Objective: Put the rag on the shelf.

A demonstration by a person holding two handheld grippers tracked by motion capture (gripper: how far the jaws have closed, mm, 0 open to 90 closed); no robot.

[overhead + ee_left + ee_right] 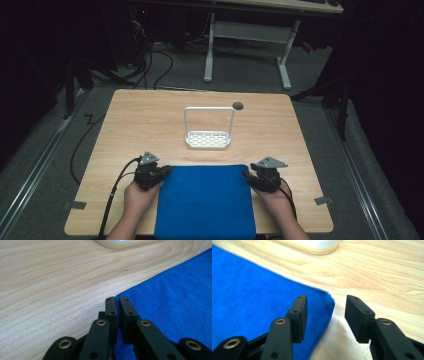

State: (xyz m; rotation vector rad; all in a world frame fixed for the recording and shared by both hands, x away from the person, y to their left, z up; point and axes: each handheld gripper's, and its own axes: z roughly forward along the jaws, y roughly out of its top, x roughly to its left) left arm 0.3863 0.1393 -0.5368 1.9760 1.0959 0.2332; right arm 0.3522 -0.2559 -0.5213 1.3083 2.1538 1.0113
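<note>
**Left corner pinched, right corner waiting**

The blue cloth (205,201) lies flat on the near half of the worktop (140,120), its near edge running off the worktop's near edge. The left gripper (119,305) sits at the cloth's far left corner, jaws brought almost together, and the cloth's edge appears to run in between the pads; from the high view it looks like a proper pinch on that corner. The right gripper (325,305) is at the far right corner, jaws standing well apart, the corner tip lying between them but neither pad pressing on it. Nothing held there.

To my eye the step in hand is taking both far corners before lifting or folding. Doing it well means setting the right gripper a touch further onto the fabric, so the pads close on cloth and not on its very tip, and closing low against the wood. Then both hands should move as one, or the cloth will skew.

Now the room. The white rack (208,134), with its tall hoop handle, stands just beyond the cloth's far edge, near enough to snag a forward fold. Left and right of the cloth there is bare wood, and the dark round hole (238,105) sits far off.
</note>
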